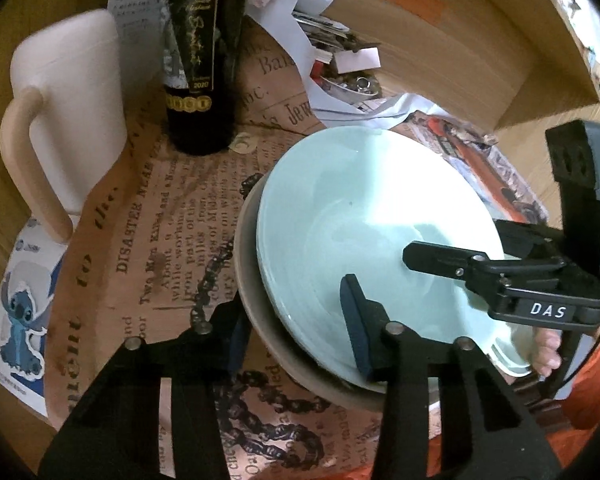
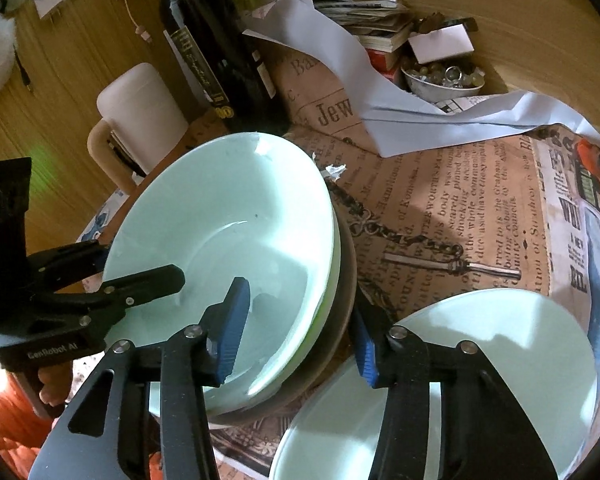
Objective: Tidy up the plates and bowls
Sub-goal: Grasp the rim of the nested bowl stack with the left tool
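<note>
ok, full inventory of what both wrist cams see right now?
pale mint-green glazed bowl: 1, top of stack, centre
taupe ceramic bowl: 1, under the mint bowl
pale green flat plate: 1, right of stack
dark glass wine bottle: 1, upright behind stack
cream plastic jug: 1, left of bottle
brown newspaper-print tablecloth: 1, under everything
white loose papers: a pile, back right
small white bowl of beads: 1, beside the papers
blue cartoon sticker: 1, table's left edge
left gripper: black, straddles stack's rim; grip unclear
right gripper: black, straddles opposite rim; grip unclear
</note>
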The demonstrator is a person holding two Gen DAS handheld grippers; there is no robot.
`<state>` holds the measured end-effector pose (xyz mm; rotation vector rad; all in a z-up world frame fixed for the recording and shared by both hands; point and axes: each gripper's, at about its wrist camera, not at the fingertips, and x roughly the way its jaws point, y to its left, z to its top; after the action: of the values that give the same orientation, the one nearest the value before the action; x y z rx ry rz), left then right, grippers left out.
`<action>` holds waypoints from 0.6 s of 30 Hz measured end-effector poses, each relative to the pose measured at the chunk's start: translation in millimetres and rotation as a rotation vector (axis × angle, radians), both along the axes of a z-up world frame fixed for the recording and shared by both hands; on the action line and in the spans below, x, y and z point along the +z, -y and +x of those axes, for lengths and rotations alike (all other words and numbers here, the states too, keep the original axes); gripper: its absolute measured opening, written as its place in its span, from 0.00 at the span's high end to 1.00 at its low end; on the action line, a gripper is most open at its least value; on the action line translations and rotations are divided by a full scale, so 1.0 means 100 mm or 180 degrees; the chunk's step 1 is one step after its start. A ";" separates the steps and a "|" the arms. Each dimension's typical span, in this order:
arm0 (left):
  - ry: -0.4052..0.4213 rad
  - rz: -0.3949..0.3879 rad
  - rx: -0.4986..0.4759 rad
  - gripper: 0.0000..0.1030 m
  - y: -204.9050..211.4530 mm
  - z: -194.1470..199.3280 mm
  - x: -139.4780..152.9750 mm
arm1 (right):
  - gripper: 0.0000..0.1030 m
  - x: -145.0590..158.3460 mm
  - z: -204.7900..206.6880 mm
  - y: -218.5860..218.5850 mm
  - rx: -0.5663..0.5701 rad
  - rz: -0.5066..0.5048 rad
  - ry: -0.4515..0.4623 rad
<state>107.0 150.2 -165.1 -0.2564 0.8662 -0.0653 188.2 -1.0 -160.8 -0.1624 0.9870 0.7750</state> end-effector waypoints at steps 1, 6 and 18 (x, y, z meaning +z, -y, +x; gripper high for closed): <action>0.0003 0.0045 0.0007 0.59 0.02 0.00 0.00 | 0.58 0.00 0.00 0.00 -0.0009 -0.0006 0.0013; -0.0014 0.0138 0.0055 0.59 0.06 -0.01 0.02 | 0.60 -0.01 -0.02 0.00 -0.0077 -0.0040 0.0090; -0.0017 0.0158 0.0157 0.59 0.07 0.01 0.09 | 0.66 0.00 -0.03 0.02 -0.0121 -0.0018 0.0107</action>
<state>107.6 143.6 -155.9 -0.2315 0.8654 0.0028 185.0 -3.2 -160.3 -0.1608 0.9578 0.7328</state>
